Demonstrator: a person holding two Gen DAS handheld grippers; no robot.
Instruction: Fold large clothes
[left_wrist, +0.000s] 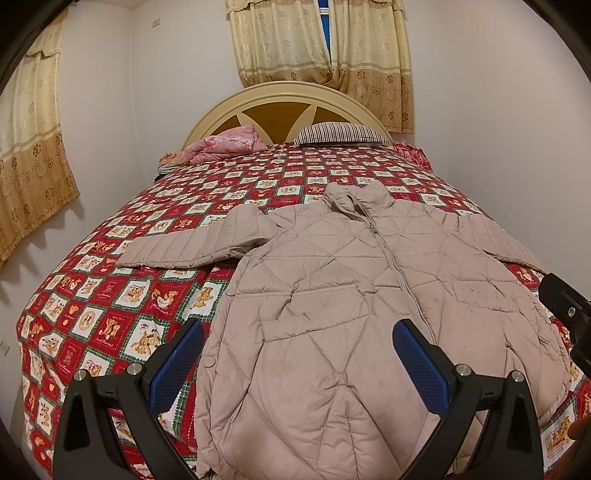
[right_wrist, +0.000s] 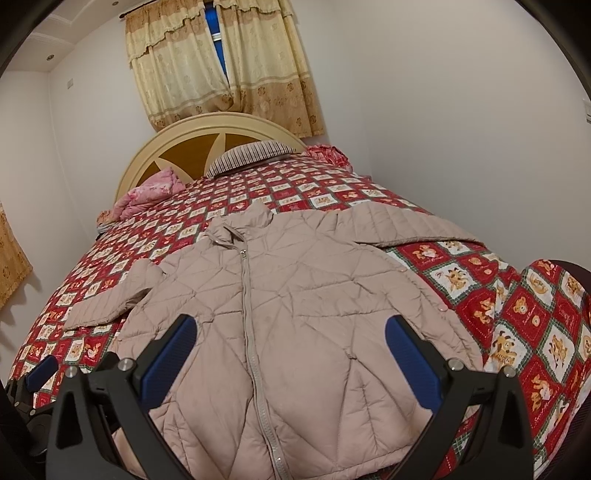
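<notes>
Left wrist view: both tongs (left_wrist: 299, 332) (right_wrist: 290, 328) gape wide above the flat jacket (left_wrist: 332, 295).

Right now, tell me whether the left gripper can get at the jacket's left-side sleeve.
Probably yes. The left gripper is open above the jacket hem, and the sleeve lies flat on the bedspread with nothing between them.

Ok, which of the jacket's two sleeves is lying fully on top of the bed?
The sleeve on the pink-blanket side: it lies flat, all on the quilt. The other sleeve runs to the bed's edge, its cuff out of sight.
</notes>
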